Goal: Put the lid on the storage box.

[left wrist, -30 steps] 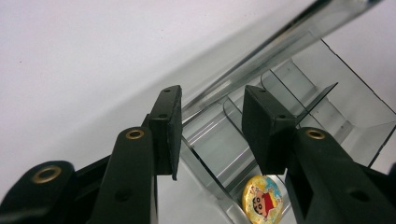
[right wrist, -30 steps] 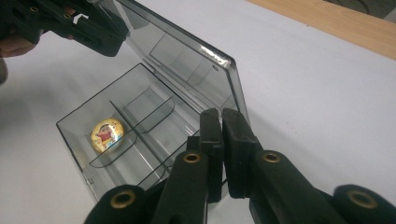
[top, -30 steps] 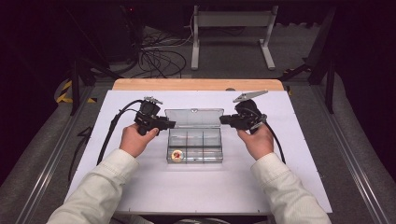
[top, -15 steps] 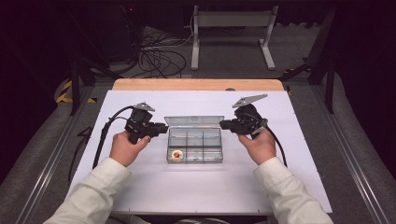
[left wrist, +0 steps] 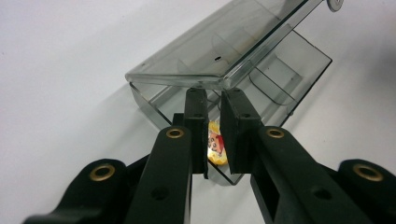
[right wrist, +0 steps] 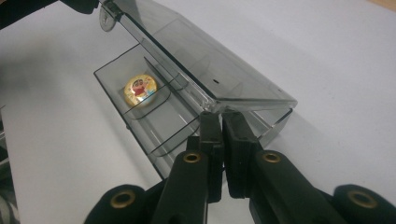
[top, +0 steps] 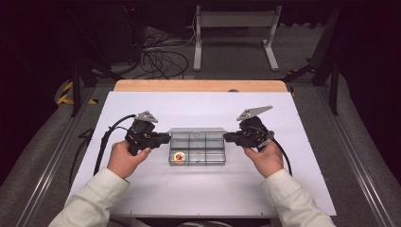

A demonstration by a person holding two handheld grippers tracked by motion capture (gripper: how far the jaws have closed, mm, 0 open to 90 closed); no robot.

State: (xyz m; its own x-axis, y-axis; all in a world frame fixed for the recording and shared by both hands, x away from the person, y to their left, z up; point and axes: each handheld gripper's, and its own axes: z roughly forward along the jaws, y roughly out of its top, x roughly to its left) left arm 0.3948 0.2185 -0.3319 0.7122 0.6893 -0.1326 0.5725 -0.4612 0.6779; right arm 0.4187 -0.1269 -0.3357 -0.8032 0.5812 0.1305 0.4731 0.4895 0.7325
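Brightly and evenly lit from above across the white desk (top: 203,189) in the high view, with darkness all round from 9 through 12 to 3 o'clock. Soft, somewhat grainy rendering there, fine detail lost. Faint shadows only beneath the clear box (top: 197,147). In the left gripper view, pale glare along the lid (left wrist: 219,51) toward 1 o'clock, jaws near-black and slightly soft at 6 o'clock. In the right gripper view, dim corner at 11 o'clock, grey shadow at 9 o'clock, bright sheen on the yellow badge (right wrist: 139,89).
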